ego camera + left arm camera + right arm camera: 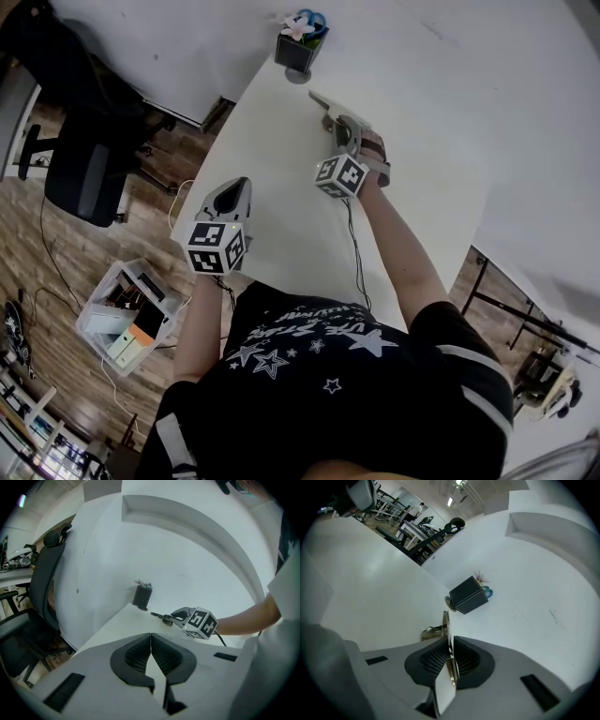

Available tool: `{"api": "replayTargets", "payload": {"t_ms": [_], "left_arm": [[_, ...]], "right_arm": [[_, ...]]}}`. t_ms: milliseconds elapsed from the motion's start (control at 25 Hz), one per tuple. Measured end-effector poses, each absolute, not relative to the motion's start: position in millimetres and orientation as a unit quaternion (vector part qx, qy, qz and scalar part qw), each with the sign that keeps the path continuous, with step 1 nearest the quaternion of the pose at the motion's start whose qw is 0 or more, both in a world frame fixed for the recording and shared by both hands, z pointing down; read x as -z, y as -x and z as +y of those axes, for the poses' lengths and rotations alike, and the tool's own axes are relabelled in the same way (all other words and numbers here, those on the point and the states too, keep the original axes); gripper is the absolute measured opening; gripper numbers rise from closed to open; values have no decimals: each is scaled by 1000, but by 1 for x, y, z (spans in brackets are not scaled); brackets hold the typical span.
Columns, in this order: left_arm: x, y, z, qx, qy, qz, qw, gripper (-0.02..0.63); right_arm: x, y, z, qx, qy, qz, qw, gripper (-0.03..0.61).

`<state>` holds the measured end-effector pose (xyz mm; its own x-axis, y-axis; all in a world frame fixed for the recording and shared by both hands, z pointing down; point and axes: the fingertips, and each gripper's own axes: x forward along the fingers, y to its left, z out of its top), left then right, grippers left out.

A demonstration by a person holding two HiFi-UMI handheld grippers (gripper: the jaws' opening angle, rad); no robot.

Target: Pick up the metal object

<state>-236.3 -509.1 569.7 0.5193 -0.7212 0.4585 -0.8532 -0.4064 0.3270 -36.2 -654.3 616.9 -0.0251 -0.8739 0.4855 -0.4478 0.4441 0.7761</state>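
Note:
The metal object (446,620) is a thin flat strip with a bent bracket part on its left. It stands edge-on between the pads of my right gripper (450,654), which is shut on it. In the head view the right gripper (336,127) is at the far middle of the white table (281,216), and the metal object (321,100) sticks out ahead of it toward a black box. I cannot tell whether the strip still touches the table. My left gripper (234,190) hovers near the table's left edge, shut, its pads (140,651) touching with nothing between them.
A black box with a flower (300,42) stands at the table's far end, just beyond the metal strip. A cable (354,253) trails from the right gripper across the table. A black office chair (80,169) and a plastic bin (127,314) stand on the floor at left.

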Motion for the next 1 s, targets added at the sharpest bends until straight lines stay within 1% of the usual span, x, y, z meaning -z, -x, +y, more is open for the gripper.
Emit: {"api": "replayTargets", "payload": {"t_ms": [480, 1000], "left_arm": [[-557, 242, -493, -110, -831, -481, 258, 20], [-512, 238, -439, -97, -845, -482, 211, 20]], "right_arm": [[-594, 28, -640, 195, -486, -684, 508, 51], [-512, 20, -586, 224, -518, -679, 470, 51]]}}
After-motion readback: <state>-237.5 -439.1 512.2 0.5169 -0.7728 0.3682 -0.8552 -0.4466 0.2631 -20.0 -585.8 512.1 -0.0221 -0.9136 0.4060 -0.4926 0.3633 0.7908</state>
